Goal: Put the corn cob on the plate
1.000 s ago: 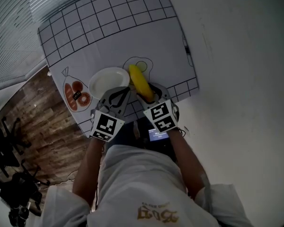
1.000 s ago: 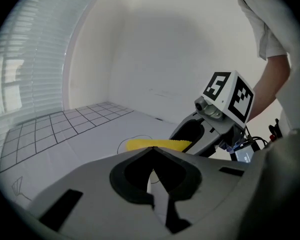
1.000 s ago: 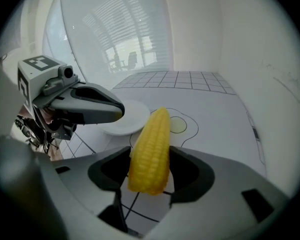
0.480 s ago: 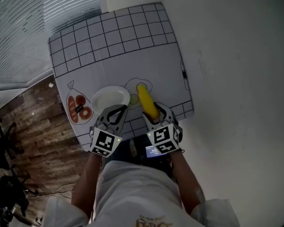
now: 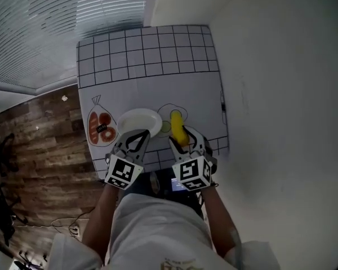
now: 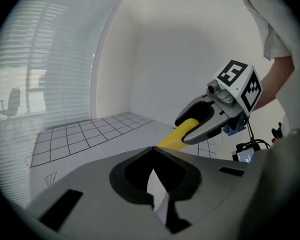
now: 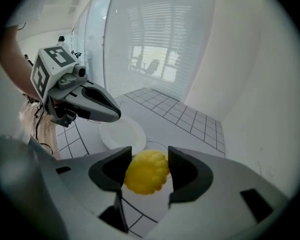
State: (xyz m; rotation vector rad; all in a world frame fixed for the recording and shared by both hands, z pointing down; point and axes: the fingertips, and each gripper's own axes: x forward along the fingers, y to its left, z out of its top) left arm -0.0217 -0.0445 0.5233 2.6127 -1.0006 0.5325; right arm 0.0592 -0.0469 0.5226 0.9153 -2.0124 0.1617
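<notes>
1. Right gripper (image 5: pixel 184 138): jaws clamped on the corn cob (image 7: pixel 146 171), one dark pad on each flank close to its near end. The rest of the cob juts forward and downward past the fingertips. Judgement: an end grip leaves the long free part to be laid down first.
2. Corn cob position: in the right gripper, above the fried-egg outline (image 5: pixel 168 116) printed on the table (image 5: pixel 158 83), just right of the plate (image 5: pixel 136 118) and not on it. I cannot tell whether its far tip touches the table.
3. Left gripper (image 5: pixel 137 137): jaws together, nothing between them. It hangs at the plate's near edge, beside the right gripper. Judgement: parked out of the way, or ready to steady the plate.
4. Plate: white, round, shallow, smooth with a slight sheen, empty. It lies flat between the egg outline and a drawn bag with red rounds (image 5: pixel 99 127).
5. Materials: the cob is bright yellow, roughly cylindrical, with a lumpy kernel-patterned surface; its even colour suggests a toy. The gripper jaws are grey moulded plastic with dark recessed pads. The table top is matt white with a black grid.
6. Remaining: a short carry leftward over the rim, then release.
</notes>
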